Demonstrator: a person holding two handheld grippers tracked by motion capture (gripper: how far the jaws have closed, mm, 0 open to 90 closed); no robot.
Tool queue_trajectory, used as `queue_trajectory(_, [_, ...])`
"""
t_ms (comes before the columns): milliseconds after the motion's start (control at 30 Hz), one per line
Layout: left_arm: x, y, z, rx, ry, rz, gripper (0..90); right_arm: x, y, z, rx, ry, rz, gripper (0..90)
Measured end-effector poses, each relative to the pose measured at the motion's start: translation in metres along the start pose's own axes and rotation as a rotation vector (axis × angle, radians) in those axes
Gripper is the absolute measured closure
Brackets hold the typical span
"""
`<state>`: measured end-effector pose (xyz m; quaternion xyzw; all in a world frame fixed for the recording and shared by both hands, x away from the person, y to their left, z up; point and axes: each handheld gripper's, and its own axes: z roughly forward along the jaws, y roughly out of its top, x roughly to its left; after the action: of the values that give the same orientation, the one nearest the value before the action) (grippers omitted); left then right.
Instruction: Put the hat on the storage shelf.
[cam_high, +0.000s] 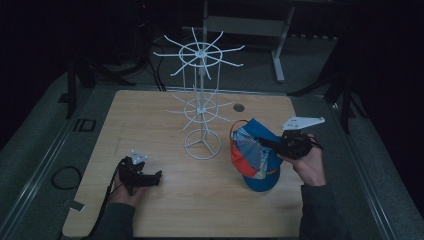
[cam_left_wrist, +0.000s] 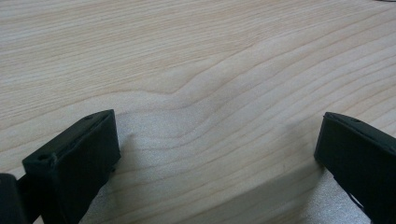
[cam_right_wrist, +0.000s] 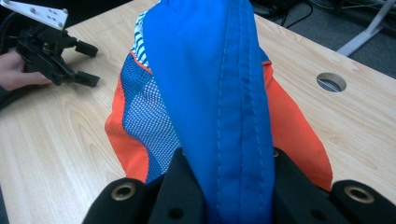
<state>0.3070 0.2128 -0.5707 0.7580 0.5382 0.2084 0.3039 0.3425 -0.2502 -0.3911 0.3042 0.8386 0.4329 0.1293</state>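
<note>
High view: right gripper (cam_high: 274, 144) fingers pinch the blue-and-orange mesh cap (cam_high: 255, 159); left gripper (cam_high: 156, 176) fingers spread on the table (cam_high: 150, 115). Cap could snag the white wire rack (cam_high: 201, 107), tipping it.

One wooden counter (cam_high: 165, 210) holds one blue and orange cap (cam_high: 255, 155) and one white wire rack (cam_high: 201, 100) with two tiers of spokes. Two hand-held grippers: one at left (cam_high: 156, 177), one at right (cam_high: 265, 143). One round hole (cam_high: 239, 107) in the counter.

I can read no lettering, label, brand or number anywhere, not even on the cap (cam_high: 256, 156).
</note>
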Motion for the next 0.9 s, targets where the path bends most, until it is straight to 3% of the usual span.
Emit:
queue_trajectory(600, [0.0, 0.0, 0.0, -0.001, 0.0, 0.0, 0.1, 0.003, 0.007, -0.015, -0.042, 0.049, 0.005, 87.3])
queue_trajectory(900, [0.0, 0.0, 0.0, 0.0, 0.0, 0.0, 0.0, 0.004, 0.012, -0.02, -0.064, 0.04, 0.008, 87.3])
